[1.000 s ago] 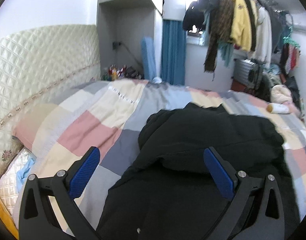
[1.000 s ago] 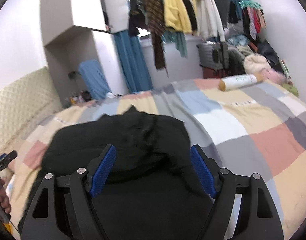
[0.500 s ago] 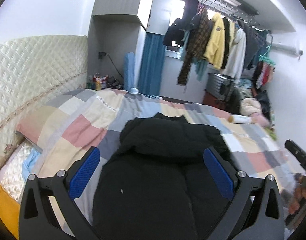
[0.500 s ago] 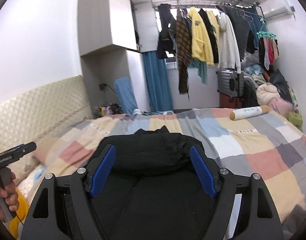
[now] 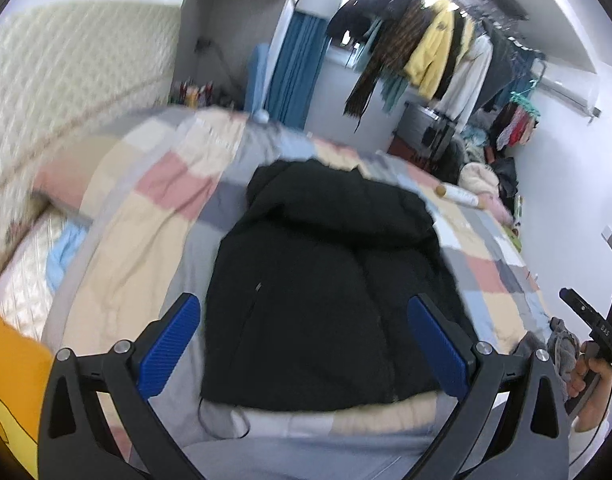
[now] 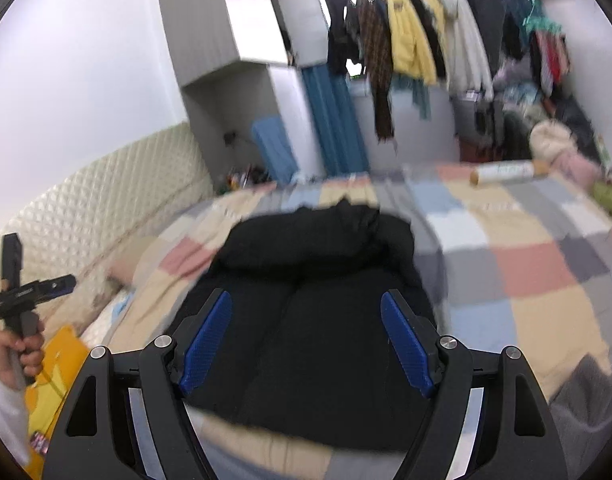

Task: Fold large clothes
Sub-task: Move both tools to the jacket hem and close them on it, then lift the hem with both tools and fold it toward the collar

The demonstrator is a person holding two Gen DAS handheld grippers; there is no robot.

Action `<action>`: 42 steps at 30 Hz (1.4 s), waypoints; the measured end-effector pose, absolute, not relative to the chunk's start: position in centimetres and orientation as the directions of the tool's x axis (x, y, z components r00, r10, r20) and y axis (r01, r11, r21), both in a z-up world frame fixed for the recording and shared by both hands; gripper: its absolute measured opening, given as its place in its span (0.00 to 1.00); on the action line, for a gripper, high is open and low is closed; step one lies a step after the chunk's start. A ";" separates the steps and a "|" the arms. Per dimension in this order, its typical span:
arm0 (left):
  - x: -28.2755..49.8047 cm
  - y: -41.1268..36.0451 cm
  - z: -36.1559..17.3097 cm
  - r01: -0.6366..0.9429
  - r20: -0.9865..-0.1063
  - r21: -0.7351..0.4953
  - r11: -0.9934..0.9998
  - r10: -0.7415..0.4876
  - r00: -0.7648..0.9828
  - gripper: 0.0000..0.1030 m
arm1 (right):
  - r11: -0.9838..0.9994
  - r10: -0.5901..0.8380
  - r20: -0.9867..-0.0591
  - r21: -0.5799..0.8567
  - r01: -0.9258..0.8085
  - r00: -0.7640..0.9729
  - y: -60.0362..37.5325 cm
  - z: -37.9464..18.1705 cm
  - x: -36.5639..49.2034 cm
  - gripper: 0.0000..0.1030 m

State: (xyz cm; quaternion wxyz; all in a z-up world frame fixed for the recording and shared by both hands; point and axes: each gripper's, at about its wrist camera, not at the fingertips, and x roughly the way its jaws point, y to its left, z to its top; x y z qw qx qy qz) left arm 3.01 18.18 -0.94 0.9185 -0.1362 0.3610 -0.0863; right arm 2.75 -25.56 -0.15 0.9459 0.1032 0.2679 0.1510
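A black padded jacket [image 5: 322, 272] [image 6: 318, 312] lies folded on the patchwork quilt [image 5: 153, 216] [image 6: 526, 264], its hood end away from me. My left gripper [image 5: 303, 344] hangs open above the jacket's near end, with nothing between its blue pads. My right gripper [image 6: 306, 344] is also open and holds nothing, above the same near half of the jacket. Each view shows the other gripper in a hand at its edge: the right one [image 5: 598, 328] at the far right, the left one [image 6: 29, 292] at the far left.
A quilted headboard [image 5: 65, 92] runs along the left. A yellow garment [image 5: 9, 380] lies at the near left, and a white roll [image 6: 502, 172] rests at the quilt's far side. Clothes hang on a rail [image 6: 418, 36] beyond the bed, beside a blue curtain [image 5: 293, 68].
Both grippers have pulled back and risen from the jacket, both staying open. The whole folded jacket and the bed's near edge now show, and each view now catches the other hand.
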 end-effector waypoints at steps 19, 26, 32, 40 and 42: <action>10.5 24.5 -17.5 -0.099 -0.802 -0.564 0.820 -0.515 0.301 0.85 | 0.834 0.535 -0.762 0.545 -0.083 0.366 -33.5 -14.4 9.7 0.50; 13.2 24.8 -21.0 -0.133 -0.736 -0.675 0.726 -0.649 0.194 0.78 | 0.828 0.550 -0.800 0.560 -0.030 0.238 -34.5 -19.2 12.2 0.53; 14.6 24.7 -22.6 -0.156 -0.754 -0.656 0.738 -0.646 0.114 0.78 | 0.815 0.570 -0.805 0.579 0.013 0.165 -35.4 -22.3 13.9 0.61; 15.4 23.4 -23.1 -0.079 -0.740 -0.673 0.736 -0.672 0.042 0.66 | 0.753 0.658 -0.749 0.653 -0.075 0.082 -33.1 -22.9 15.2 0.65; 15.2 22.8 -22.3 -0.035 -0.717 -0.697 0.717 -0.696 0.039 0.63 | 0.729 0.685 -0.723 0.676 -0.111 0.091 -32.7 -21.7 15.2 0.65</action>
